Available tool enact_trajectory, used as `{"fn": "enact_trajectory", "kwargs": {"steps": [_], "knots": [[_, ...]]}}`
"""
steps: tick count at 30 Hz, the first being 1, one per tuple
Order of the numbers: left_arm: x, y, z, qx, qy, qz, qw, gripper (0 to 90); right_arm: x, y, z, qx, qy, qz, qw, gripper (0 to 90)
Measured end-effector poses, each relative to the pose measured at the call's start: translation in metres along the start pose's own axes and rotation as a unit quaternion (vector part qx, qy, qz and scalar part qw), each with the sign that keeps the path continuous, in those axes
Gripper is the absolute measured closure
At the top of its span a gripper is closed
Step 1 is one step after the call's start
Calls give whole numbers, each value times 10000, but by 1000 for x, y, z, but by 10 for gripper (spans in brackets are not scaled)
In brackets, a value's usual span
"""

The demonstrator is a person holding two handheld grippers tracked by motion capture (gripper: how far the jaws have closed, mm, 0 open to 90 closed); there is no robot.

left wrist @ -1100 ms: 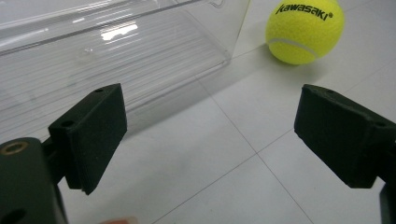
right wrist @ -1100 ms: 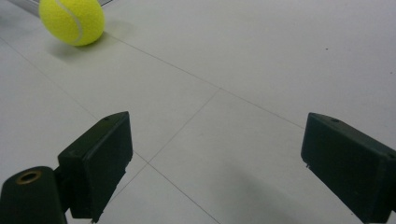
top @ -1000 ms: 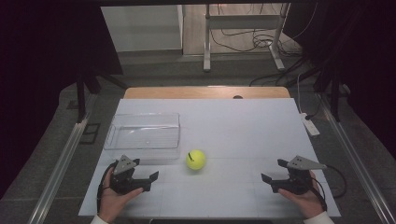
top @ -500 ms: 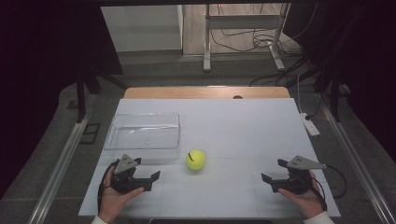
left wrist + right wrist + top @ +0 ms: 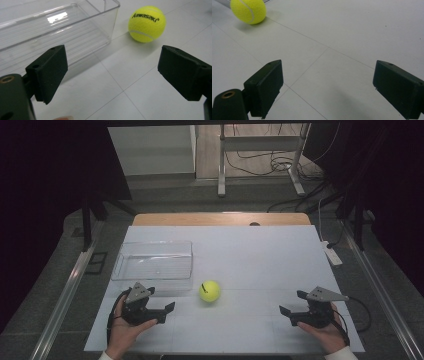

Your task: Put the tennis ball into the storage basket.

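A yellow tennis ball [image 5: 209, 291] lies on the white table, just off the front right corner of a clear plastic bin [image 5: 153, 260]. My left gripper [image 5: 167, 310] rests open near the front left, jaws pointing at the ball, nothing between them. In the left gripper view the ball [image 5: 147, 23] sits ahead to the right, the bin [image 5: 50, 32] ahead to the left. My right gripper [image 5: 291, 309] rests open at the front right, empty, jaws pointing left. The right gripper view has the ball [image 5: 248, 11] far off at the top left.
A white power strip [image 5: 332, 253] lies at the table's right edge. The bin holds nothing that I can see. The white table top [image 5: 260, 265] stretches bare between the ball and the right gripper. Behind the table stand a metal frame and cables on the floor.
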State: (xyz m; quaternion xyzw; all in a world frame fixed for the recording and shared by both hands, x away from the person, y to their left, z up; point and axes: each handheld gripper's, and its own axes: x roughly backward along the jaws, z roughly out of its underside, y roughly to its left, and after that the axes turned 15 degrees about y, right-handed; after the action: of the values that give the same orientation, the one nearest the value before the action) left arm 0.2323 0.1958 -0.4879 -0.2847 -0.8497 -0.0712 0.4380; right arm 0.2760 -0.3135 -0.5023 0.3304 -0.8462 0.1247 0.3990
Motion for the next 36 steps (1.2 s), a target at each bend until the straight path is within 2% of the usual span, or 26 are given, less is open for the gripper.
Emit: {"fn": "enact_trajectory", "kwargs": {"steps": [20,36], "knots": [[-1,-14,-26,-313,45,146,9994,94,0,-1,0,14,16,28,10000,95],[-6,-22,-42,-526,204,255,9981,94,-1,-2,1,7,35,67,10000,95]]}}
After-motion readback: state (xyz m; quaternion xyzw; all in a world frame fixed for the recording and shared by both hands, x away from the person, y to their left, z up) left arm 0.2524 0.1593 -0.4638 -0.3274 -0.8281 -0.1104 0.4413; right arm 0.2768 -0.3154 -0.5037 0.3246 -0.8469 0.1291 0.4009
